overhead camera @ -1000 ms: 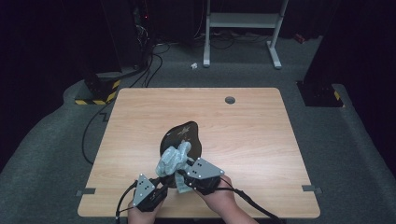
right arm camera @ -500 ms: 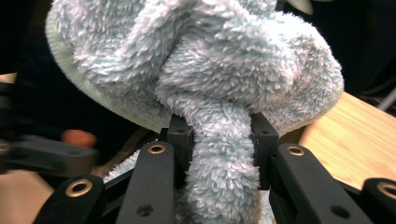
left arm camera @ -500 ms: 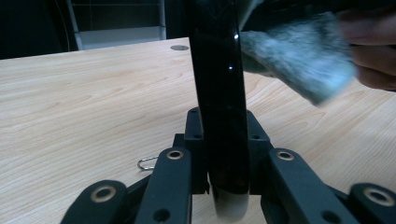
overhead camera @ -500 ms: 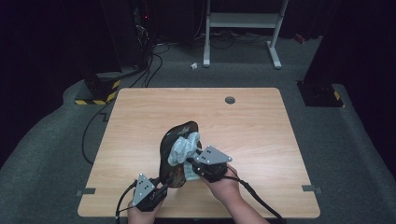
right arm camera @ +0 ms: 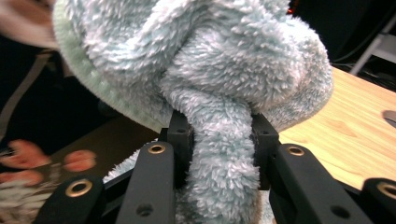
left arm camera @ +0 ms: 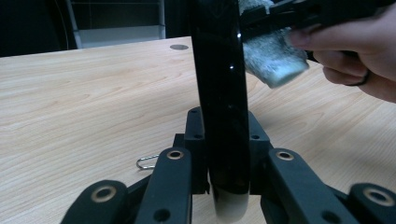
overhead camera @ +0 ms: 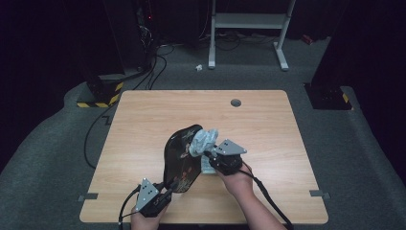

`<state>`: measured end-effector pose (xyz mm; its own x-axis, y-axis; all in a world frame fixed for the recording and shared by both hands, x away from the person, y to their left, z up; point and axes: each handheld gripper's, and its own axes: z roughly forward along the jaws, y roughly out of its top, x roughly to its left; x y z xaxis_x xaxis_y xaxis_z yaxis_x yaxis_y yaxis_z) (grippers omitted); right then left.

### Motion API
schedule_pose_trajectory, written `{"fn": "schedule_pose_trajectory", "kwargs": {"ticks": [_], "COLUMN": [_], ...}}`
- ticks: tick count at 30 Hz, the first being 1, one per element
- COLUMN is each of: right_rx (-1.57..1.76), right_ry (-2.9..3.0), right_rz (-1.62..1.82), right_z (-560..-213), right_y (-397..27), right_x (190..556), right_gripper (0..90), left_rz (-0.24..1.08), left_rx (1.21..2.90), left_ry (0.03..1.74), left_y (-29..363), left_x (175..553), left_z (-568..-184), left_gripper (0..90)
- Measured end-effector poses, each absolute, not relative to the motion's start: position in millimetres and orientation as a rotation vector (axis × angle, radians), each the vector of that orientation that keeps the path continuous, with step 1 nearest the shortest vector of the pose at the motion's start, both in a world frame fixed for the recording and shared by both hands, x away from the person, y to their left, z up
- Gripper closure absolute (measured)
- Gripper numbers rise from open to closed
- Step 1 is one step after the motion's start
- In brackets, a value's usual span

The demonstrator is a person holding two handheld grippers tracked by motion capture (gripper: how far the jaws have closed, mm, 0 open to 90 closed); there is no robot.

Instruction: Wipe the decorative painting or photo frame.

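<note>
Left gripper point(overhead camera: 165, 188): at the near edge of the table, in the person's left hand, grey three-cornered plate on top. Jaws clamped on the lower edge of the black plate point(overhead camera: 182, 158); in the left gripper view both pads press the plate's point(left arm camera: 219, 93) glossy sides, one from each flank.

Black plate: dark, oval, printed with a pattern on its face. Held up off the tabletop, tilted, its far end leaning away from the person. Position: near the middle of the table, slightly toward the near side.

Right gripper point(overhead camera: 208, 154): just right of the plate, in the person's right hand, cable trailing back past the forearm. Jaws closed on a bunched pale blue fluffy cloth point(overhead camera: 203, 140); in the right gripper view a twisted neck of the cloth point(right arm camera: 219, 93) sits pinched between the two pads, the rest ballooning above them.

Fluffy cloth: pressed against the upper part of the plate's face. In the left gripper view a fold of it point(left arm camera: 273, 60) hangs beside the plate's edge, under the right hand point(left arm camera: 359, 51).

Table point(overhead camera: 143, 120): light wood grain, rectangular. A round grey grommet point(overhead camera: 235, 102) near the far edge, well apart from the plate.

Beyond the table: grey carpet, black cables point(overhead camera: 158, 62), a white desk frame point(overhead camera: 249, 21), a yellow-and-black striped base point(overhead camera: 100, 98) at far left.
</note>
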<state>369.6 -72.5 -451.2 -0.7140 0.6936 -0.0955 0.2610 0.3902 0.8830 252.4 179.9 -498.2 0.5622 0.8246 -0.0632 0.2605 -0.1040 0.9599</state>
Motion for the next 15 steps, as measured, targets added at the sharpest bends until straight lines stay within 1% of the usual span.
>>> {"fn": "schedule_pose_trajectory", "kwargs": {"ticks": [10,15], "right_rx": [0.682,0.676], "right_ry": [2.256,2.273], "right_rz": [1.355,1.393], "right_z": [-452.2,-453.7], "right_y": [-49.4,-45.9], "right_x": [327.7,319.2], "right_gripper": [68.5,68.5], "left_rz": [0.611,0.613], "left_rx": [1.65,1.649], "left_ry": [0.931,0.931], "left_y": [179.7,179.4], "left_x": [252.3,252.1], "left_z": [-498.1,-498.1], "left_gripper": [77.8,77.8]}}
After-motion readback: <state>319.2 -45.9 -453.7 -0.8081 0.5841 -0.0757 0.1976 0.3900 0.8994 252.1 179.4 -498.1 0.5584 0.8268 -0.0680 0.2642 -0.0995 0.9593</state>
